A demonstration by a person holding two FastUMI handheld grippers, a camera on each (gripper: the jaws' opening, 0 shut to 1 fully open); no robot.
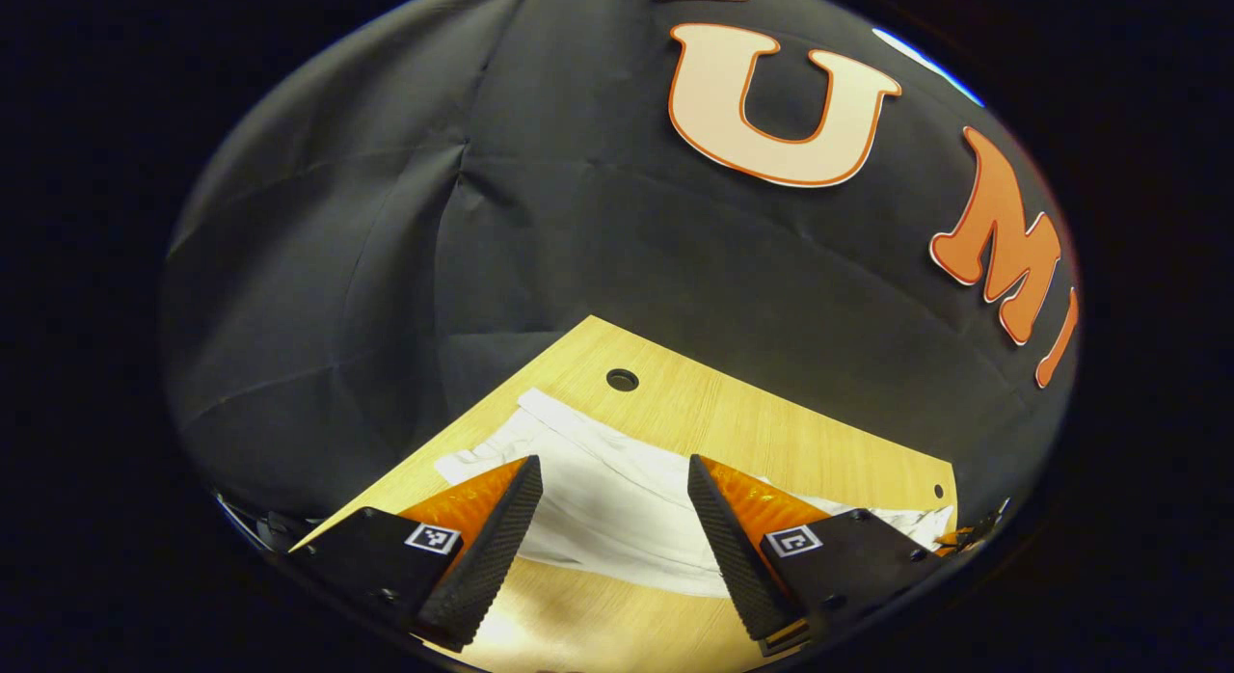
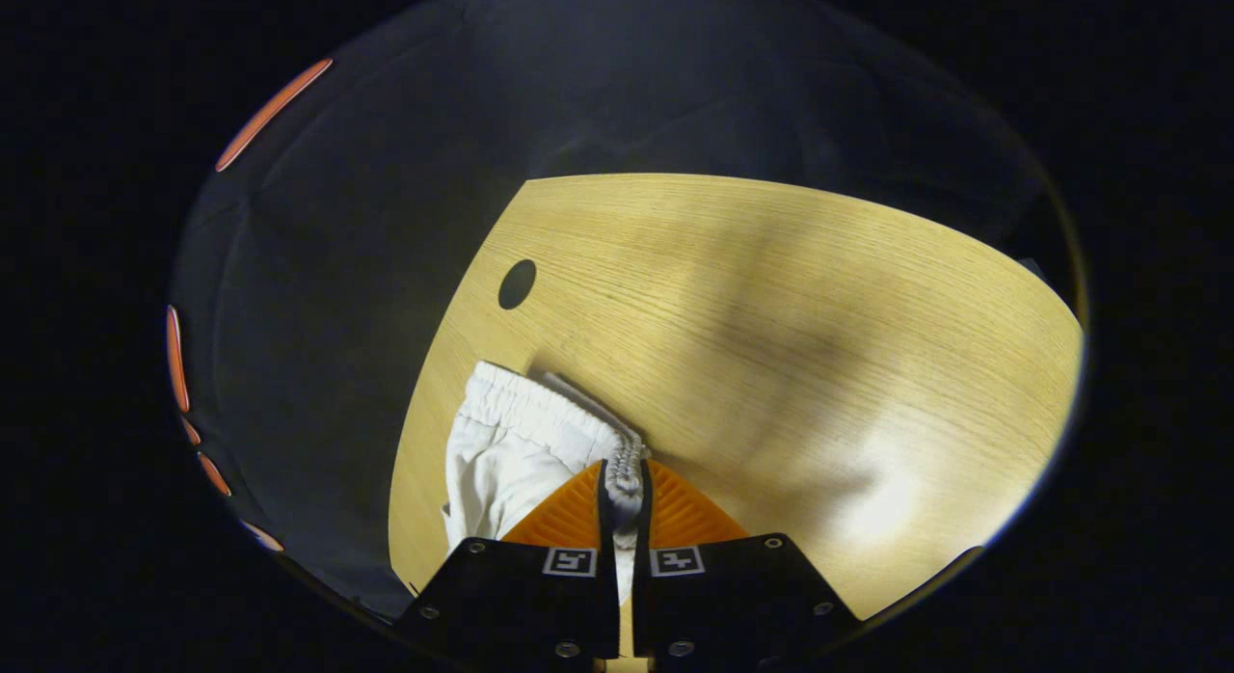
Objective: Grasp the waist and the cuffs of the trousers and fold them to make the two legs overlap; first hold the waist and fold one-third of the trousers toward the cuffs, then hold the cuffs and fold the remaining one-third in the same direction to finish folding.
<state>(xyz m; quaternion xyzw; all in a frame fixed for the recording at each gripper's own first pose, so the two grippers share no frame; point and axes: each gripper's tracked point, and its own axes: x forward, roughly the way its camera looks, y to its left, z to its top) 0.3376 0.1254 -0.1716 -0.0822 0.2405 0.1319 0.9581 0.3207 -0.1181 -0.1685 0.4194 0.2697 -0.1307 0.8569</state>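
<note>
Right gripper (image 2: pixel 624 490) pinches the trousers' (image 2: pixel 501 451) waistband; left gripper (image 1: pixel 614 528) gapes above them.

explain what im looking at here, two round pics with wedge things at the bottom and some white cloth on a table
No robot here: a person holds a two-finger gripper in each hand, and each gripper carries a fisheye camera looking along its own fingers, hence the round pictures.

In the left gripper view, the left gripper is open, its fingers spread above white trousers lying on a wooden table.

In the right gripper view, the right gripper is shut on the trousers' elastic waistband, pinching the gathered edge between both fingers. The dark spot on the table is a round hole. Behind hangs the booth's black cloth wall.
</note>
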